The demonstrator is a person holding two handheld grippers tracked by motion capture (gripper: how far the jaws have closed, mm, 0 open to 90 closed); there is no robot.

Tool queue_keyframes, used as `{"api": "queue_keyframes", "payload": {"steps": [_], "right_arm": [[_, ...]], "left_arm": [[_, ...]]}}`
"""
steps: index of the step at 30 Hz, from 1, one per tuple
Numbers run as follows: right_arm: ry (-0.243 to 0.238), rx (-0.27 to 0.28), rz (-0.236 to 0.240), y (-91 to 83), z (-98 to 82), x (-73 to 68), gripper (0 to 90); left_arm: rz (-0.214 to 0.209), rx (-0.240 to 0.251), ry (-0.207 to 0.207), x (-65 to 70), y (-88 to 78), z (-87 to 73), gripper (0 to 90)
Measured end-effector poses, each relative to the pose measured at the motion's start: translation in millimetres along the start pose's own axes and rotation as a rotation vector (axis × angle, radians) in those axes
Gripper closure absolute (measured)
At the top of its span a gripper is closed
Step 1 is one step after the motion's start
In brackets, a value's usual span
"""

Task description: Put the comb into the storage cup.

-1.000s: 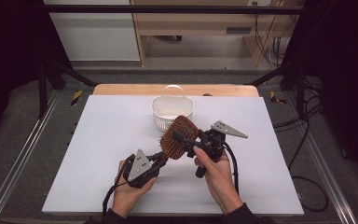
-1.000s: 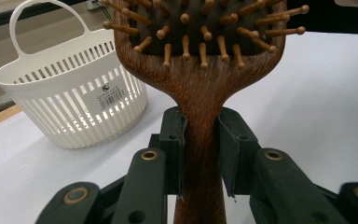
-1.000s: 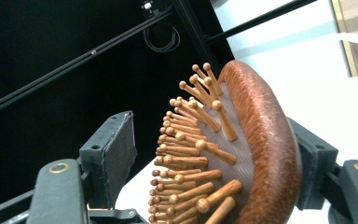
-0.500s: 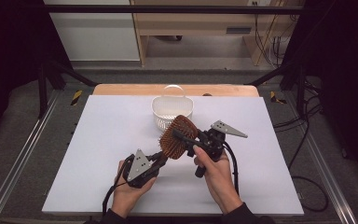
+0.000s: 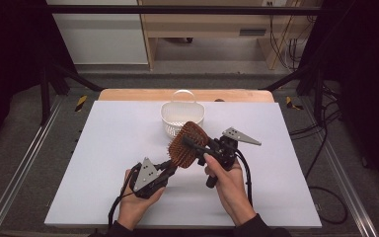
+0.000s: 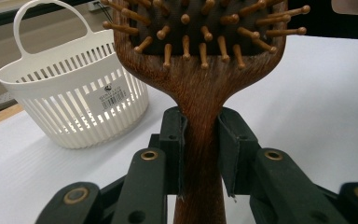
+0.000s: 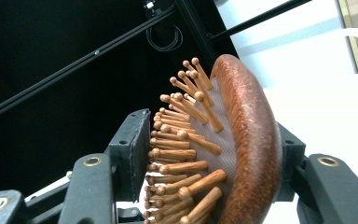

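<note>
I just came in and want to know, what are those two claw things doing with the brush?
A person holds a wooden hairbrush up over the white table with two grippers. The left gripper is shut on the brush's handle. The right gripper has its jaws around the brush's head, one by the bristle tips and one behind the wooden back, and they have just been closing. A white slatted basket stands right behind.

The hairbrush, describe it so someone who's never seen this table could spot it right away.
On the white table, just in front of the white slatted basket, two hands hold grippers above the surface. Between them is the hairbrush: a brown wooden paddle with round-tipped wooden pins, its handle clamped in the left gripper. It is the only brown wooden item there.
</note>
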State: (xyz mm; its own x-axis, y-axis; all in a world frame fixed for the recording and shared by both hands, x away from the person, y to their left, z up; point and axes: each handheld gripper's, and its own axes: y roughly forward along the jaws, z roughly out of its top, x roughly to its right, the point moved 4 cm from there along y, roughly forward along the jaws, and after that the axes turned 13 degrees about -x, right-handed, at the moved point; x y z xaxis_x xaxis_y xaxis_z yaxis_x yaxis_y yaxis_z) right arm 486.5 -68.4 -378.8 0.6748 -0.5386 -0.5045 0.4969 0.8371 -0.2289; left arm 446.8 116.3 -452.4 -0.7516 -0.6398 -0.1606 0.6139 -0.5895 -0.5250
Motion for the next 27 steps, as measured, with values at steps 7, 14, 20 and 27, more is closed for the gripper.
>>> {"api": "queue_keyframes", "payload": {"steps": [7, 14, 20, 27], "right_arm": [[0.004, -0.001, 0.002, 1.6, -0.5, -0.6, 44.3], [0.008, 0.0, 0.008, 1.8, -0.4, -0.7, 45.7], [0.008, -0.001, 0.008, 2.5, -0.2, -1.2, 46.6], [0.002, -0.006, 0.005, 3.2, -0.4, -1.4, 47.3]], "left_arm": [[-0.001, -0.005, -0.003, -0.9, 0.1, -1.1, 72.4], [0.0, -0.006, -0.004, -1.1, 0.1, -1.2, 72.4], [-0.001, -0.005, -0.007, -1.6, -0.1, -1.5, 72.4], [-0.002, -0.009, -0.009, -1.9, 0.1, -2.1, 72.4]]}}
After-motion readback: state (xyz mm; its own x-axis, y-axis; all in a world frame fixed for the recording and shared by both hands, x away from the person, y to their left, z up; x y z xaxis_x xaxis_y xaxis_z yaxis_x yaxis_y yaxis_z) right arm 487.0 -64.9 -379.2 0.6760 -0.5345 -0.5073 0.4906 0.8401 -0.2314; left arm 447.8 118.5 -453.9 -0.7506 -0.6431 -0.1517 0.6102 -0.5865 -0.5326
